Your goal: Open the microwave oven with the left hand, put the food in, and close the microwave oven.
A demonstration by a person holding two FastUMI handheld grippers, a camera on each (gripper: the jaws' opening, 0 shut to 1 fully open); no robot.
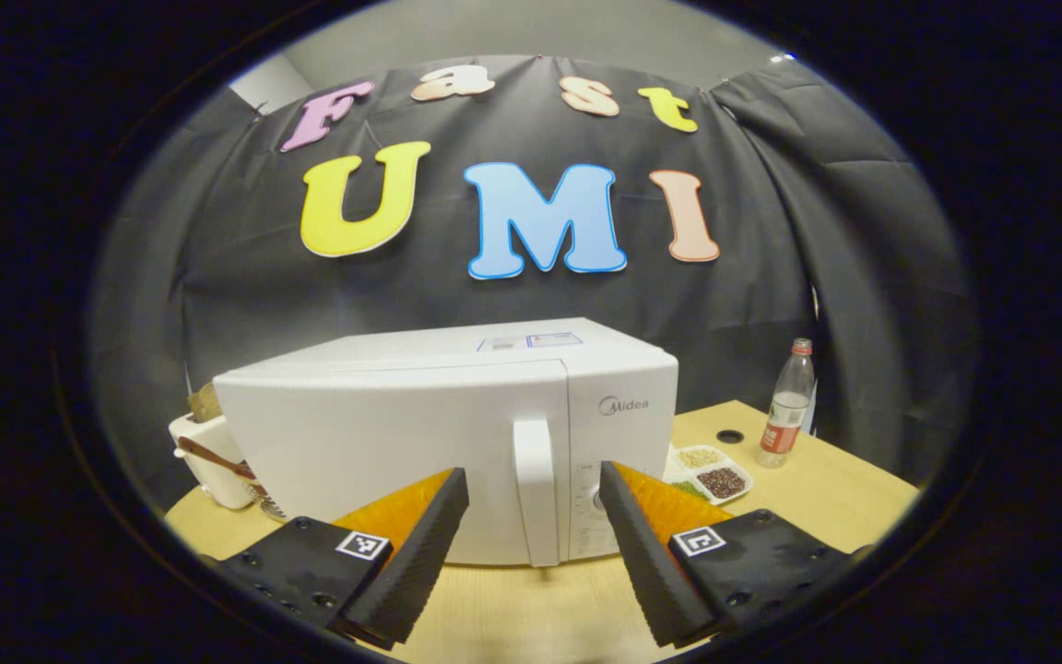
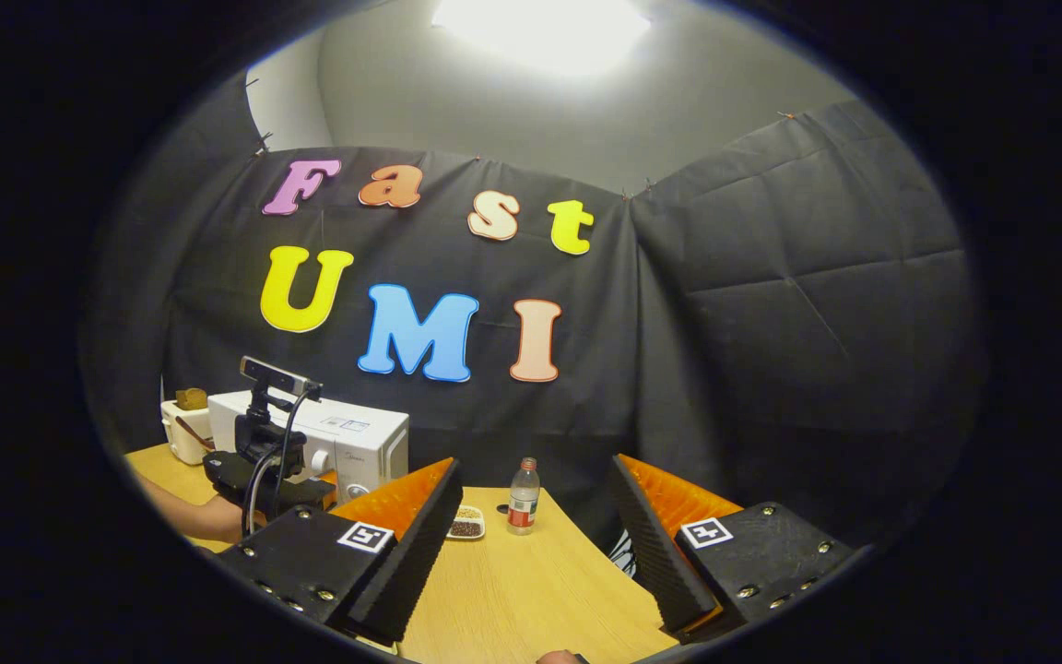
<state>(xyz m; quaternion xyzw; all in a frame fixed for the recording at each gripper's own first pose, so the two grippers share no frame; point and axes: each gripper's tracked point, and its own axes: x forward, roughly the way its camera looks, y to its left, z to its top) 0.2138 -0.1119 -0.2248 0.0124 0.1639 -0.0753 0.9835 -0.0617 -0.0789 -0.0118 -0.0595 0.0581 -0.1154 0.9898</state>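
Our left gripper (image 1: 534, 498) faces the closed microwave oven (image 1: 457, 433), fingers spread either side of its door handle (image 1: 536, 489); our right gripper (image 2: 536, 498) hangs released above the desk (image 2: 531, 590).

- My work surface is a light wooden table (image 1: 826, 498), its grain plain in the right gripper view.
- The white microwave oven (image 1: 457, 433) stands on it, door shut, handle facing me.
- Left of the oven, just beside it, sits a white container (image 1: 208, 461) with something brown in it.
- To the oven's right lies a divided tray of grains (image 1: 711, 472).
- Beyond the tray stands a capped bottle (image 1: 784, 406), upright.
- A small dark round spot (image 1: 730, 435) sits in the tabletop near the bottle.
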